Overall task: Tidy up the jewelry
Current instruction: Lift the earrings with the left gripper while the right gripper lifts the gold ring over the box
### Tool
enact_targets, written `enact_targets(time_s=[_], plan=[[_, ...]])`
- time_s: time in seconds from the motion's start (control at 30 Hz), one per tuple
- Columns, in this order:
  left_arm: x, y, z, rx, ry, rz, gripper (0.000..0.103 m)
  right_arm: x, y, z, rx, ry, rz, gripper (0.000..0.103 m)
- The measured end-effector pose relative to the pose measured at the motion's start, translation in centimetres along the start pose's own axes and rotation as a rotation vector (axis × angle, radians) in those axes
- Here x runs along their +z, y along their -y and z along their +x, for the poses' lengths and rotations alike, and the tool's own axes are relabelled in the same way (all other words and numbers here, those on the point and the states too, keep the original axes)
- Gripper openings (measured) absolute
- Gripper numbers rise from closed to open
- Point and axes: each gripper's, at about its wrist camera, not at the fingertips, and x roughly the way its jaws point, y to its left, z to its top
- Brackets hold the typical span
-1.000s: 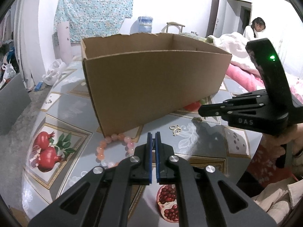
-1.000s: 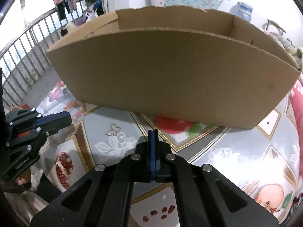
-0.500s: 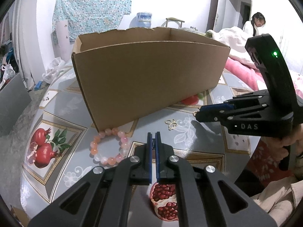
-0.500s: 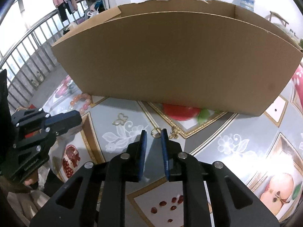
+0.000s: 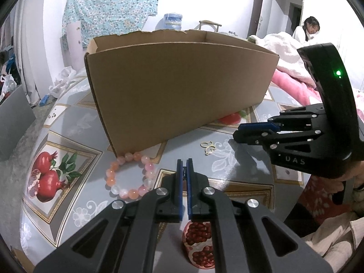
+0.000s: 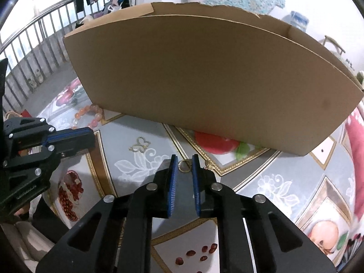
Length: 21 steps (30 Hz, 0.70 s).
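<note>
An open cardboard box (image 5: 177,91) stands on the table, also in the right wrist view (image 6: 204,86). A pink and orange bead bracelet (image 5: 129,175) lies at its near left corner, also in the right wrist view (image 6: 87,116). A gold butterfly charm (image 5: 208,147) lies in front of the box, also in the right wrist view (image 6: 140,145). A small gold ring (image 6: 184,166) lies on the table just ahead of my right gripper (image 6: 184,159), whose jaws stand open around it. My left gripper (image 5: 184,162) is nearly closed and empty, just right of the bracelet.
The table (image 5: 75,125) has a grey cloth printed with fruit. The right gripper's body (image 5: 295,136) fills the right of the left wrist view. A bed with pink blankets (image 5: 293,77) and a seated person (image 5: 307,28) are behind. A metal railing (image 6: 34,45) is at the left.
My right gripper opened from shut and the gold ring now lies between its tips. Both grippers drew back and down from the box; the bracelet came into fuller view.
</note>
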Motion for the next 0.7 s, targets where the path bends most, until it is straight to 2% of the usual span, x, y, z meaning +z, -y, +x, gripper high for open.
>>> enact_targets(time_s=[0.3, 0.5, 0.7], plan=[[0.3, 0.1, -0.4, -0.008, 0.023, 0.011, 0.002, -0.1, 0.6, 0.1, 0.018, 0.000, 0.028, 0.009], [0.4, 0.2, -0.6, 0.007, 0.031, 0.016, 0.002, 0.3, 3.6, 0.0, 0.046, 0.004, 0.053, 0.009], [0.6, 0.7, -1.4, 0.026, 0.050, 0.029, 0.002, 0.0, 6.1, 0.6, 0.113, 0.012, 0.121, 0.009]])
